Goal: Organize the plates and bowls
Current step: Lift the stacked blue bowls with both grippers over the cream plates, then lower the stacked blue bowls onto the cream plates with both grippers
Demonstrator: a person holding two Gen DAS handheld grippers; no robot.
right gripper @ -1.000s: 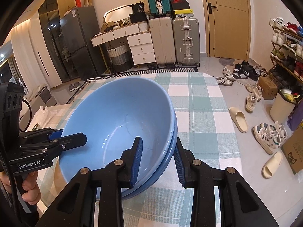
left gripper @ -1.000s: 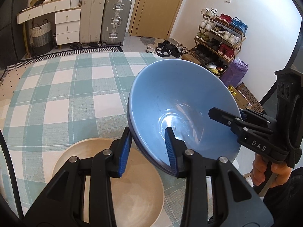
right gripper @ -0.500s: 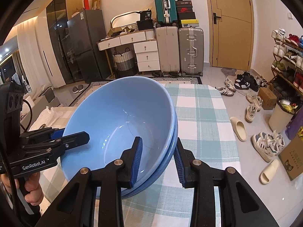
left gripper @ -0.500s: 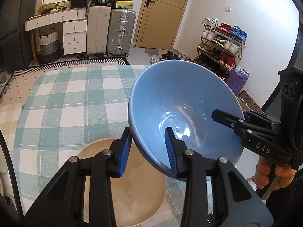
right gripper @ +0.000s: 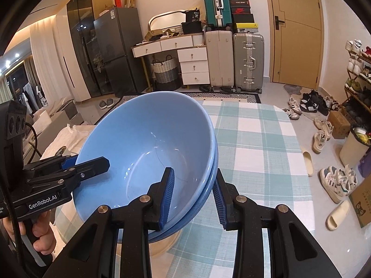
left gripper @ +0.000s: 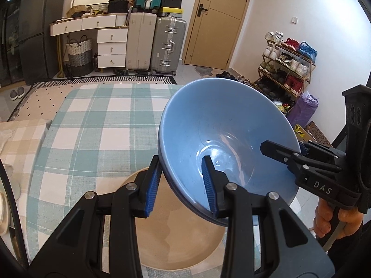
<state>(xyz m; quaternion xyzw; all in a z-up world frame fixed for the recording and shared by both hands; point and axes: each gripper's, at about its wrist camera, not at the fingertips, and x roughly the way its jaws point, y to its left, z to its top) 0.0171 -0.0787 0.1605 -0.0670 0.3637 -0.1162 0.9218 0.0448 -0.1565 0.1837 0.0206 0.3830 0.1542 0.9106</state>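
The two nested glossy blue ceramic bowls hang tilted above the wide beige bowl on the green-checked tablecloth. The left gripper and right gripper each clamp opposite rims. I would level them together, centre them, then lower evenly.

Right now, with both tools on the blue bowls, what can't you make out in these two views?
- Beige bowl: in the left view the left tool and blue bowls cover its rim; in the right view only a sliver shows.
- Blue bowls' undersides: hidden in both views, so any gap above the beige bowl is unclear.
- Right tool: outer pad's contact sits behind the rim.
- White dish: cut off by the left view's edge.
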